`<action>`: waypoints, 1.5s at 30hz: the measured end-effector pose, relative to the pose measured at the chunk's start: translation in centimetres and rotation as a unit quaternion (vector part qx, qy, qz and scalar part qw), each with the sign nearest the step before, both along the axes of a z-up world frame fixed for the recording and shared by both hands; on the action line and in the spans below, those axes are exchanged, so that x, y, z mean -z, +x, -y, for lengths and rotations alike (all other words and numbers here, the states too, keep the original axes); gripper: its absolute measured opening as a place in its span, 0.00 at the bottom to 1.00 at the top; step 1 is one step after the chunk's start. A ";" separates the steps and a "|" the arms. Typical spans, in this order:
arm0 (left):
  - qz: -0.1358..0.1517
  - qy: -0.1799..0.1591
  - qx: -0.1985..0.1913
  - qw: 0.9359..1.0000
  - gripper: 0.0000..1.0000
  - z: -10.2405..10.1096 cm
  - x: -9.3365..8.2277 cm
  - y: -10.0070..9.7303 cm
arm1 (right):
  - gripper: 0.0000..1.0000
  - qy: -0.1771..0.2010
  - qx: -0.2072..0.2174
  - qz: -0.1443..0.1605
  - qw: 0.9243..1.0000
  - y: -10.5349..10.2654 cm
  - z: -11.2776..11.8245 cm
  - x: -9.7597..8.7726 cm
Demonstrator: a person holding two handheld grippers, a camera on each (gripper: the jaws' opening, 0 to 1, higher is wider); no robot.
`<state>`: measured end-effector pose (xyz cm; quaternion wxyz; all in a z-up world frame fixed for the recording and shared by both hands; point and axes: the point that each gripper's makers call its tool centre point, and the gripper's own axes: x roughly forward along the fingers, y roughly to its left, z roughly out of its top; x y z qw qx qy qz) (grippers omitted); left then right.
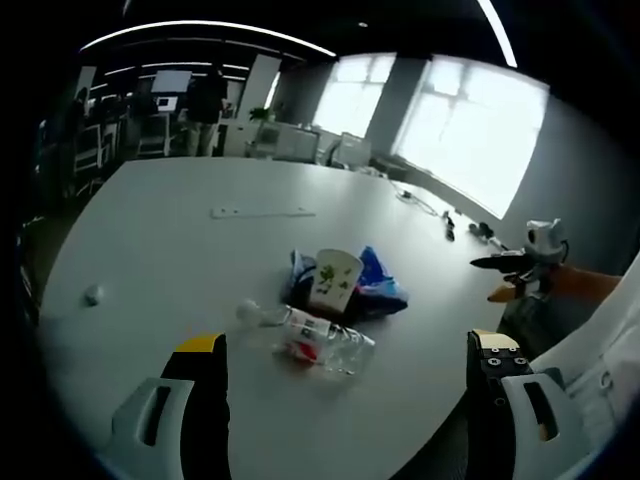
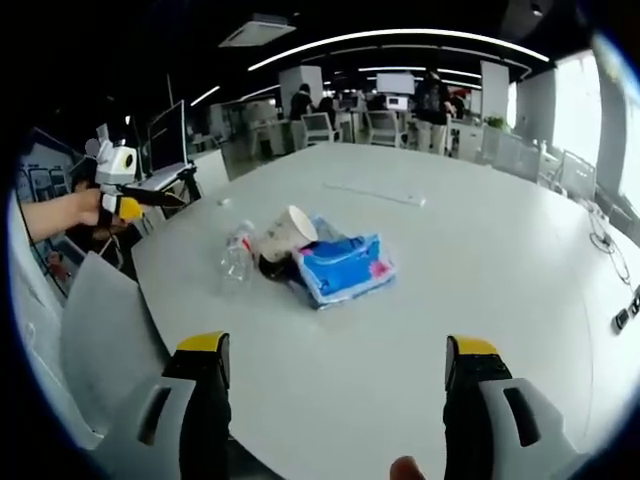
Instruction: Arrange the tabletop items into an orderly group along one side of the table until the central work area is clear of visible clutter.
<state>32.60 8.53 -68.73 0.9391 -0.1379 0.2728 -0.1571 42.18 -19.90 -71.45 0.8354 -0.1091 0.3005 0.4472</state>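
In the left gripper view the left gripper (image 1: 345,365) hovers above the white table (image 1: 160,230), jaws spread wide and holding nothing; beyond them a clear plastic bottle (image 1: 315,340) lies on its side, touching a tipped paper cup (image 1: 333,283) and a blue packet (image 1: 380,285); the right gripper (image 1: 520,265) enters from the right. In the right gripper view the right gripper (image 2: 335,365) is also wide and empty; the cup (image 2: 285,232), bottle (image 2: 237,257) and blue packet (image 2: 345,268) cluster mid-table (image 2: 500,260); the left gripper (image 2: 125,195) shows at left.

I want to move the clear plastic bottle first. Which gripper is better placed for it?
Probably the left gripper: the plastic bottle lies just ahead of its open jaws. From the right gripper, the bottle sits farther off, beside the paper cup.
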 end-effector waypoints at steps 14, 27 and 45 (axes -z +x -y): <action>-0.007 -0.011 -0.011 1.000 0.97 -0.3 0.7 0.2 | 0.86 0.006 -0.058 -0.006 0.998 -1.6 -5.0 0.2; -0.013 -0.014 -0.015 1.000 0.97 -0.8 1.0 0.0 | 0.85 0.014 -0.092 -0.014 0.996 -3.0 -8.1 0.3; -0.027 -0.021 -0.015 0.999 0.97 -0.3 2.5 -0.2 | 0.82 -0.008 -0.132 -0.015 0.991 -4.8 -10.7 1.5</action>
